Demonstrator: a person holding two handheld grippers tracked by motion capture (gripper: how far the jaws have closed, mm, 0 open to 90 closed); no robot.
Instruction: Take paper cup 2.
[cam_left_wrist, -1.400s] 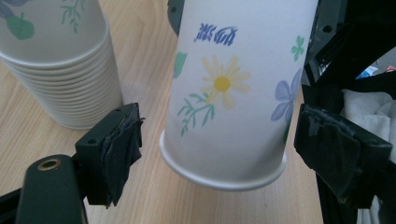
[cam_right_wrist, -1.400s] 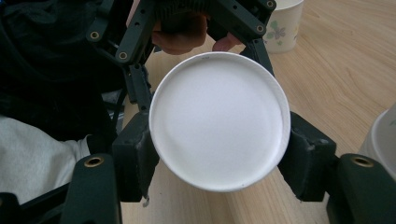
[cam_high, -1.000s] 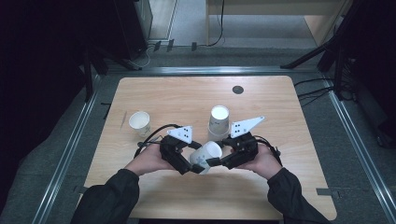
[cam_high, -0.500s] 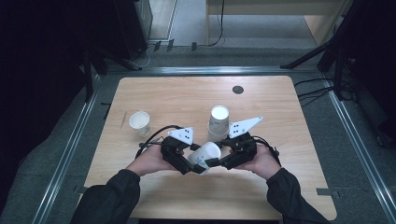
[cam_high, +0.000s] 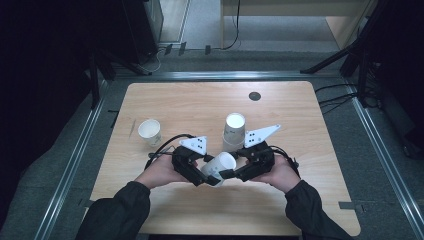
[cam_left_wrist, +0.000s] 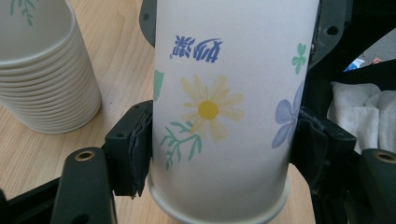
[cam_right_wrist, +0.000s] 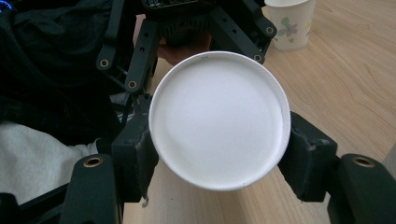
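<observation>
A paper cup (cam_high: 220, 164) is held on its side above the table (cam_high: 300, 210) at 6 o'clock. The right gripper (cam_high: 231, 173) is clamped on it. The left gripper (cam_high: 209, 179) has just been closing, its fingers (cam_left_wrist: 135, 151) now pressed on the cup's sides, probably to pull nested cups apart; the stack (cam_high: 234, 129) stands at 12 o'clock.

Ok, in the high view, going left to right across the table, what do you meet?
Single paper cup → left gripper → held cup → right gripper. The cup stack overlaps these, so I leave it unplaced.
</observation>
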